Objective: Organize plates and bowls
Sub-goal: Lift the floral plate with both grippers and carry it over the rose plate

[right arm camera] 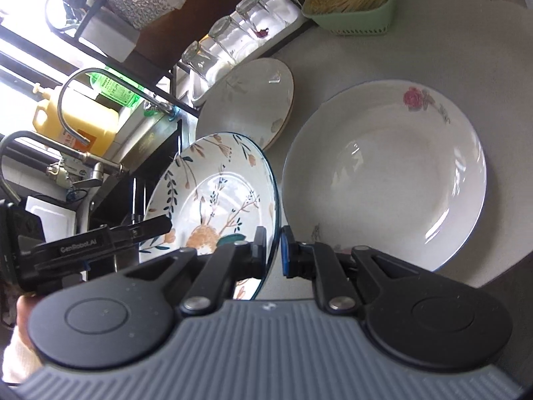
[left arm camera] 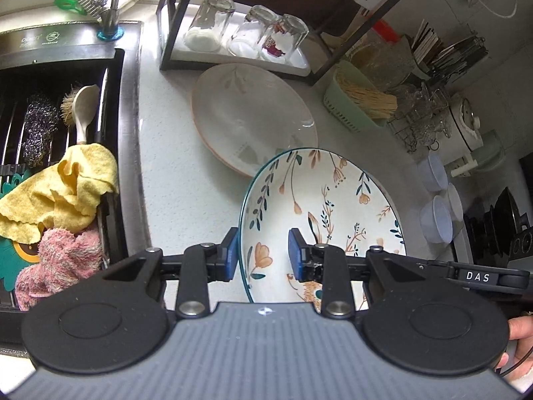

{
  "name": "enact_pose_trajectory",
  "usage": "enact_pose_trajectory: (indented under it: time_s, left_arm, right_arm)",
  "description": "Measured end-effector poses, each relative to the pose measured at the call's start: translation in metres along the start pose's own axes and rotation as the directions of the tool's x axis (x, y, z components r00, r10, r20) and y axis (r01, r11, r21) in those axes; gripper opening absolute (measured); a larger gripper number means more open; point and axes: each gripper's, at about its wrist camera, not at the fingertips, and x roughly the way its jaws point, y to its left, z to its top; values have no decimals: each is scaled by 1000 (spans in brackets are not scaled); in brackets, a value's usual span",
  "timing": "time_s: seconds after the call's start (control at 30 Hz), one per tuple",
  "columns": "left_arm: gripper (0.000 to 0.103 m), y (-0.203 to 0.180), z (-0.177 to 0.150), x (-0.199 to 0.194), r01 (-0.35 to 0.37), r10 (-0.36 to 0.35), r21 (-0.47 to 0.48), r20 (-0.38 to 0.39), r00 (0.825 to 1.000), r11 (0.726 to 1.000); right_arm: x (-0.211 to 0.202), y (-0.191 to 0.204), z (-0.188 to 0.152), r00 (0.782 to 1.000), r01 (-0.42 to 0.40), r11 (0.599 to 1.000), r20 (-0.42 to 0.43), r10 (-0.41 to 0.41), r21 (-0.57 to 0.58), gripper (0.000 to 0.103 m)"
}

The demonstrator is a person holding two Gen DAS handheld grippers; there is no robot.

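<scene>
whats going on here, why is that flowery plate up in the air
A person is sorting dishes with a handheld gripper in each hand. Both grippers clamp the floral plate on opposite rims: the left gripper on one side, the right gripper on the other. The plate is tilted and held off the counter. A rose plate and a pale leaf plate lie flat on the counter, near the rack of upturned glasses.
</scene>
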Motion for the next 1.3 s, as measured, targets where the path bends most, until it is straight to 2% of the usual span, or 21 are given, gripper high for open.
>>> enact_pose_trajectory:
  time_s: [0.1,0.37,0.53,0.73,1.0,1.2,1.3]
  left_arm:
    - [34,-26,4,6,-22,22,13,12,1000,1000]
    - [34,-70,10,31,-7,7,14,20,1000,1000]
    - [34,-77,7,56,14,-14,-23,-4,1000,1000]
    - [34,-79,3,84,-5,3,-52,-47,999,999]
    - [34,-87,3,115,-88,84,-43,-95,992,995]
    - [34,-98,-2,127,-129,125,-23,-117,985,991]
    - [35,-104,-2,131,-154,151,-19,-117,982,988]
  right_arm:
    - [-12,-13,15,1000,-9,1000,24,9,-10,12]
    - [-29,-54,42,999,-4,999,42,6,-35,12]
    - [-27,-77,54,1000,3,1000,27,-2,-25,12]
    - [-16,-94,57,1000,13,998,19,-12,-54,12]
    - [4,-112,58,1000,28,992,-5,-29,-122,12]
    - [10,-127,59,1000,25,996,-13,-26,-80,12]
    - [11,-125,63,999,36,995,4,-35,-98,12]
